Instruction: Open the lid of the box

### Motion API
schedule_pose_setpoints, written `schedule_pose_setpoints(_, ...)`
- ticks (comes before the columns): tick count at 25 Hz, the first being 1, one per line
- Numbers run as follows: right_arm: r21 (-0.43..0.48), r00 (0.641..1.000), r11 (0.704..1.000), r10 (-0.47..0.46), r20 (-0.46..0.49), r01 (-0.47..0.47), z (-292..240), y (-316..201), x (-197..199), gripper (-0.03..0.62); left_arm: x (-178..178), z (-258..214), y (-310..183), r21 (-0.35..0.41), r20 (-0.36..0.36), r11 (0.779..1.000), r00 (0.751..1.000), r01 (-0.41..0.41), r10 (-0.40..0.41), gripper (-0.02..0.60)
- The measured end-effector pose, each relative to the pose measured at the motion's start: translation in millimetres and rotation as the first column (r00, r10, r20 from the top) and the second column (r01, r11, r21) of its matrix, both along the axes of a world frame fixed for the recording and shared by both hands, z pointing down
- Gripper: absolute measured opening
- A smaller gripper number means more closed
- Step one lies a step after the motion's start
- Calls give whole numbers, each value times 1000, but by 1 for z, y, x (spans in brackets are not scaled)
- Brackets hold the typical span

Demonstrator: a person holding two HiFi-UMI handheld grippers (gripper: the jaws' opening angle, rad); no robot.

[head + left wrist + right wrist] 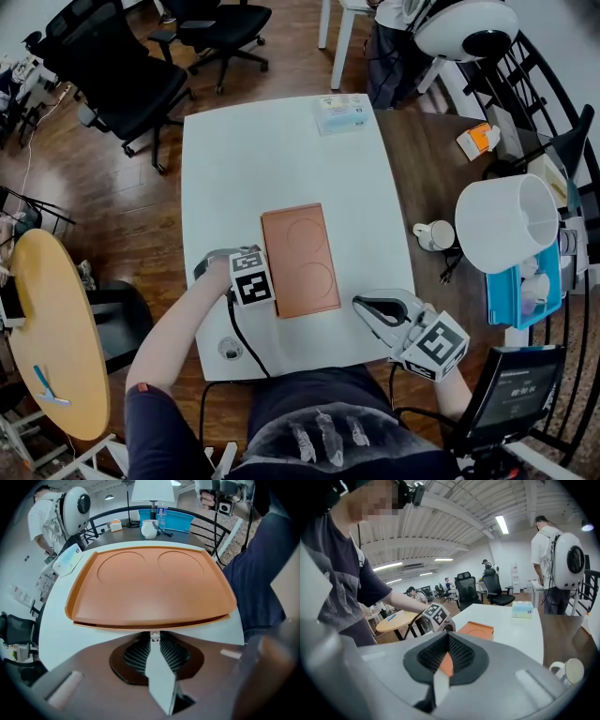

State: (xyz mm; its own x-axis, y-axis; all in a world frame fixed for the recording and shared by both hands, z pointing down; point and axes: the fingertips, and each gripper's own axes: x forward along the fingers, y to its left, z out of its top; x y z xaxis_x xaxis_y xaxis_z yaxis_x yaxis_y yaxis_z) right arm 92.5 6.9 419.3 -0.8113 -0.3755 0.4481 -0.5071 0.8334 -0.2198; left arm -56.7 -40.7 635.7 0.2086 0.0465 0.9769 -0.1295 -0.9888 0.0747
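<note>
A flat orange box (300,261) with two round dents in its lid lies on the white table (272,150). My left gripper (265,281) is at the middle of the box's left edge, under its marker cube. In the left gripper view the box (150,583) fills the frame, and a thin dark gap shows under the lid's near rim. The left gripper (154,637) has its jaws drawn nearly together on a small pale tab at that rim. My right gripper (361,305) hovers off the box's near right corner, shut and empty. From the right gripper (449,639) the box (476,629) lies ahead.
A tissue box (343,113) sits at the table's far edge. On the dark table to the right are a mug (433,234), a white lampshade (506,222) and a blue bin (520,286). A round yellow table (52,328) and office chairs (122,75) stand to the left.
</note>
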Motion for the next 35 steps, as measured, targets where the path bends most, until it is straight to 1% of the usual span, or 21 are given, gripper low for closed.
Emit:
schedule_pose_setpoints(5,0,1000,1000,7,-3,-7,2,3,1,3,-25,2,5,1,34,1000,999,17,-17,81)
schedule_pose_setpoints(11,1,1000,1000,1,-14,-1,4,7,-4,3,-64,1,17,-2,52,997,996,72,-72,80)
schedule_pose_setpoints(16,8,1000,1000,-6,-10,6,1,6,-7,3,-78,2,24,-4,58,996,995,87,-87,80)
schedule_pose_setpoints(20,8,1000,1000,-2,-14,2,-1,8,-5,3,-110,3,29,0,106,996,991,86,-85,80)
schedule_pose_setpoints(22,4,1000,1000,2,-16,-2,0,10,-4,3,-123,1,33,-7,102,994,989,108,-107,80)
schedule_pose_setpoints(24,2,1000,1000,2,-19,-1,1,11,-2,3,-127,-2,36,-13,97,993,988,118,-116,80)
schedule_pose_setpoints(29,8,1000,1000,-6,-23,6,-2,14,-6,3,-127,0,39,-6,108,995,989,102,-101,81)
schedule_pose_setpoints(35,15,1000,1000,-2,-18,2,-6,17,-4,3,-127,3,41,-11,90,993,989,120,-119,84)
